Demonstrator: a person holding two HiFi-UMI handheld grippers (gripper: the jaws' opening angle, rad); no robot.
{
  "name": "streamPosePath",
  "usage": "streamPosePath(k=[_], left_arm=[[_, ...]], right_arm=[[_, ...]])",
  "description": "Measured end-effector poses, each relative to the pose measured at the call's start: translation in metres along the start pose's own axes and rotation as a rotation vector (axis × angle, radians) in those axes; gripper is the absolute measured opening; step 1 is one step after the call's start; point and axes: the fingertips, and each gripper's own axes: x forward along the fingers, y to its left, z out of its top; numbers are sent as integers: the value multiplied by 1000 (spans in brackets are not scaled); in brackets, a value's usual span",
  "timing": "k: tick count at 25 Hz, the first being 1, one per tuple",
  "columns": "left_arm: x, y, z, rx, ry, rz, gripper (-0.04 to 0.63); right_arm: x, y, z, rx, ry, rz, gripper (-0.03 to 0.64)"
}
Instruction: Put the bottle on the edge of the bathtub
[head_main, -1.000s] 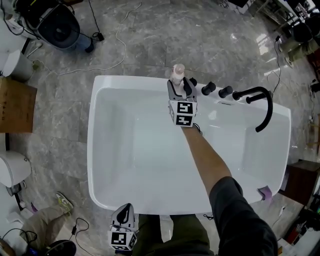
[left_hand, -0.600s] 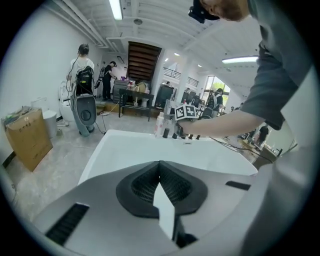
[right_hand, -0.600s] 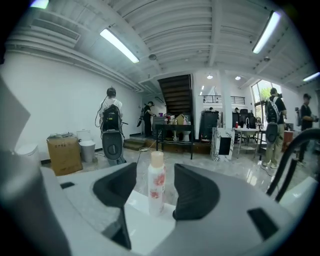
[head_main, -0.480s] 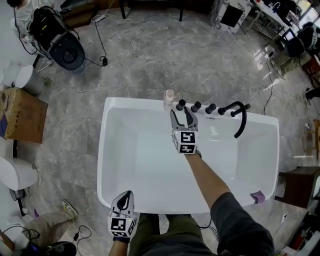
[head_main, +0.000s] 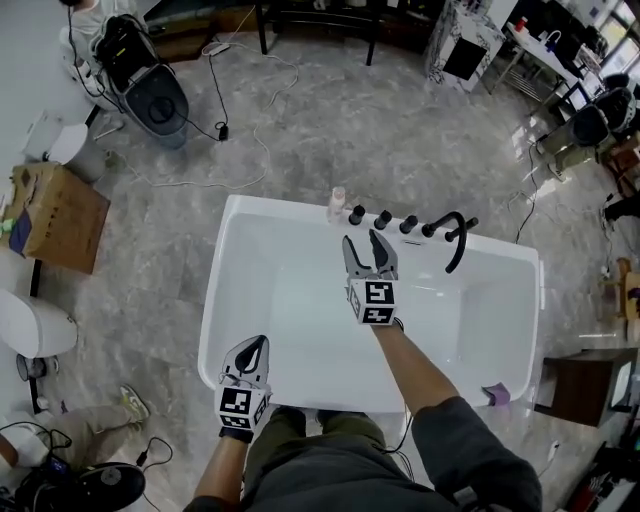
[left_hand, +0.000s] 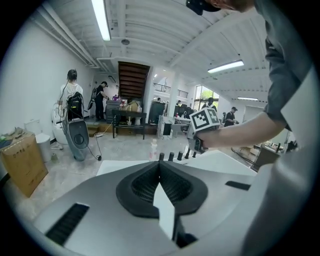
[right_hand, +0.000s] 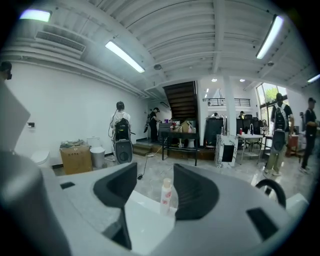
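Black pads on your right gripper (head_main: 362, 238) stand apart with nothing between them. The bottle (head_main: 337, 205) shows in the gap only because it lies beyond, upright on the far rim of the bathtub (head_main: 280, 207), just left of the knobs (head_main: 382, 219). The placing looks done, so the care now is in not disturbing it. Hold the jaws wide and draw straight back along the line they point, over the basin, not sideways toward the bottle or the faucet (head_main: 452, 238). The bottle is tall and narrow on a slim ledge, so I'd judge a light brush could tip it. Your left gripper (head_main: 254, 348) has its jaws closed on nothing, by the near rim; it has no part in this step.
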Motion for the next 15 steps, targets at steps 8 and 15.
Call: streamPosePath(k=[8,15], left_arm=[[-13,-16,49,36,-91,-15,-2],[-21,-27,77,49,-138,-21,-2]], right_arm=[[-71,21,47,-20,-38,31,213],[-124,39,80,-36,-80,53,192]])
